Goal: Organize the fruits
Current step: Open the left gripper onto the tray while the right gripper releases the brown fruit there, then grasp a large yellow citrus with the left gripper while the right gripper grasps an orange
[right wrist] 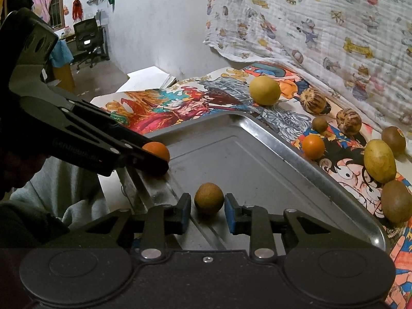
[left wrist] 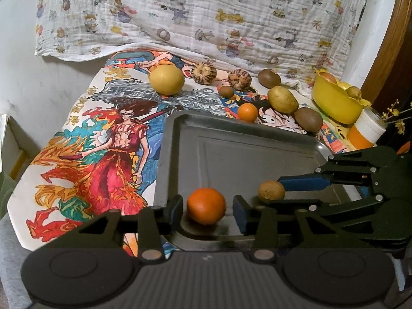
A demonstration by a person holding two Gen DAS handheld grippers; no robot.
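A metal tray (left wrist: 180,118) lies on a colourful drawn poster. An orange (left wrist: 206,204) rests in the tray's near left corner, between the fingers of my left gripper (left wrist: 207,207); the gripper is open, with a gap on each side of the fruit. A small brown round fruit (right wrist: 208,198) sits on the tray floor (right wrist: 257,159) between the blue pads of my right gripper (right wrist: 208,203), which is open with only narrow gaps. From the right wrist camera, the left gripper (right wrist: 159,161) partly hides the orange (right wrist: 158,148).
Beyond the tray, the poster holds a large yellow fruit (left wrist: 166,80), two striped brown fruits (left wrist: 203,72), several kiwis (left wrist: 308,119), a potato (left wrist: 282,99) and a small orange (left wrist: 247,112). A yellow bowl (left wrist: 334,103) and an orange-and-white cup (left wrist: 365,131) stand at the right. A printed cloth (left wrist: 206,13) hangs behind.
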